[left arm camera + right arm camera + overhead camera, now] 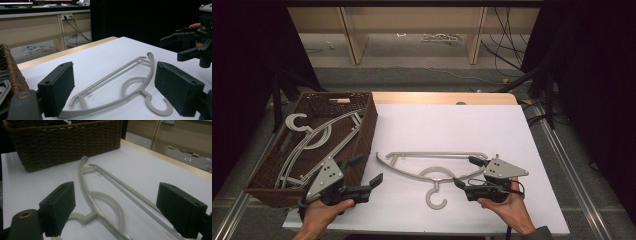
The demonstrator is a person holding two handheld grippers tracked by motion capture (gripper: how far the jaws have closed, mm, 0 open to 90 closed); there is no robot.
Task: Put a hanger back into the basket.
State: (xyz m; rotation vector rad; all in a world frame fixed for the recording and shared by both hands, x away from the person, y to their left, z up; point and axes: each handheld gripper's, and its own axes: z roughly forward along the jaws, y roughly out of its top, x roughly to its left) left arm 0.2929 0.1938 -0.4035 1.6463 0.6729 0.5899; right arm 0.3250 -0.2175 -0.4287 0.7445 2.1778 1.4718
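- One grey hanger (432, 172) lies flat on the white table (452, 125), hook pointing toward the person, just right of the brown wicker basket (367, 125).
- Left gripper (366, 176) sits by the basket's near corner, jaws spread wide with nothing between them, aimed at the hanger's left end.
- Right gripper (468, 172) is at the hanger's right end, jaws also wide apart and gripping nothing.
- More grey hangers (312, 140) are piled inside the basket.
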